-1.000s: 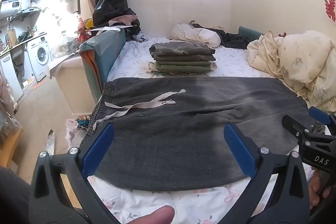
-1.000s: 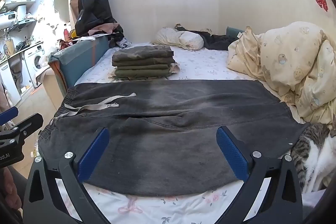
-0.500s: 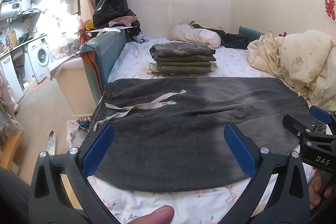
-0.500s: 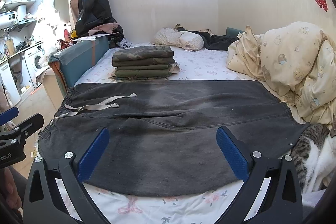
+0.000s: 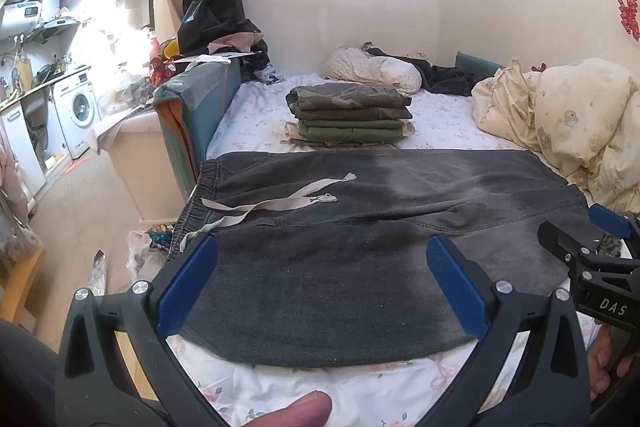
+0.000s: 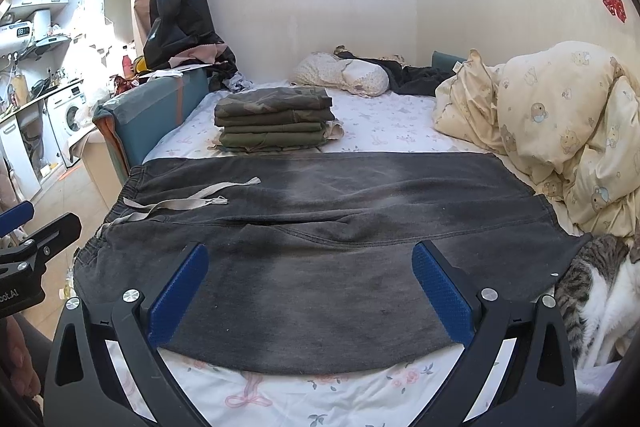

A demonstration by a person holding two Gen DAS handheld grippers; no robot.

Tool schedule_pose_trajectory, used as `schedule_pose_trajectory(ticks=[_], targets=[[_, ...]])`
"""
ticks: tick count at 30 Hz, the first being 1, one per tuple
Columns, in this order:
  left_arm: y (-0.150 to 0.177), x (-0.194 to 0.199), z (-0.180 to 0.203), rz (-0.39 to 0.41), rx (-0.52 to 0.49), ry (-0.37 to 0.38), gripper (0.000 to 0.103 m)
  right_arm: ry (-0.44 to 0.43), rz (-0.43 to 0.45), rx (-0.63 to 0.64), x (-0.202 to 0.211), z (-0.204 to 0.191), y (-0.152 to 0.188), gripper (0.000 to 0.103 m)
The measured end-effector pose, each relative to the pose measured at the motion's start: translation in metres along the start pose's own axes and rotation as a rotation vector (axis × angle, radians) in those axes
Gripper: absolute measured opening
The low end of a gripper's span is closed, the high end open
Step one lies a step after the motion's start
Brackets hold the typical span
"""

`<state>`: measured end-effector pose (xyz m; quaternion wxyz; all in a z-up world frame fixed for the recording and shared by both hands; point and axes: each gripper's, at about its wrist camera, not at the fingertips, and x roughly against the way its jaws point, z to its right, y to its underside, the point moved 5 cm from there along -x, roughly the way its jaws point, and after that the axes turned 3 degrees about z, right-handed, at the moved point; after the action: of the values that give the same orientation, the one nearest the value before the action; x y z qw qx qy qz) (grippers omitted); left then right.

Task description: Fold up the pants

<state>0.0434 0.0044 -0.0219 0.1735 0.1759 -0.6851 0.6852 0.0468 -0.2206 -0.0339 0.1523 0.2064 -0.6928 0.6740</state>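
Note:
Dark grey pants (image 5: 360, 219) lie spread flat across the bed, waistband with a pale drawstring (image 5: 280, 203) at the left, leg ends at the right. They show the same way in the right wrist view (image 6: 320, 227). My left gripper (image 5: 322, 287) is open and empty, held above the near edge of the pants. My right gripper (image 6: 306, 291) is open and empty too, over the near edge further right. The right gripper's tip shows at the right of the left wrist view (image 5: 588, 251).
A stack of folded green and camouflage pants (image 6: 274, 123) sits on the bed behind. A cream duvet (image 6: 560, 131) is heaped at the right. A tabby cat (image 6: 596, 291) lies by the pants' right end. The bed's left edge drops to the floor (image 5: 80, 211).
Almost nothing has changed; both grippers stay open and hover in place over the near edge of the pants.

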Motion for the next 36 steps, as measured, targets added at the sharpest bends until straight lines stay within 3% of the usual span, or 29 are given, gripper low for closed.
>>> schedule_pose_trajectory(ticks=[36], targets=[[0.0010, 0.0020, 0.0018, 0.001, -0.004, 0.000, 0.103, -0.023, -0.006, -0.022, 0.0017, 0.0007, -0.0019, 0.103]])
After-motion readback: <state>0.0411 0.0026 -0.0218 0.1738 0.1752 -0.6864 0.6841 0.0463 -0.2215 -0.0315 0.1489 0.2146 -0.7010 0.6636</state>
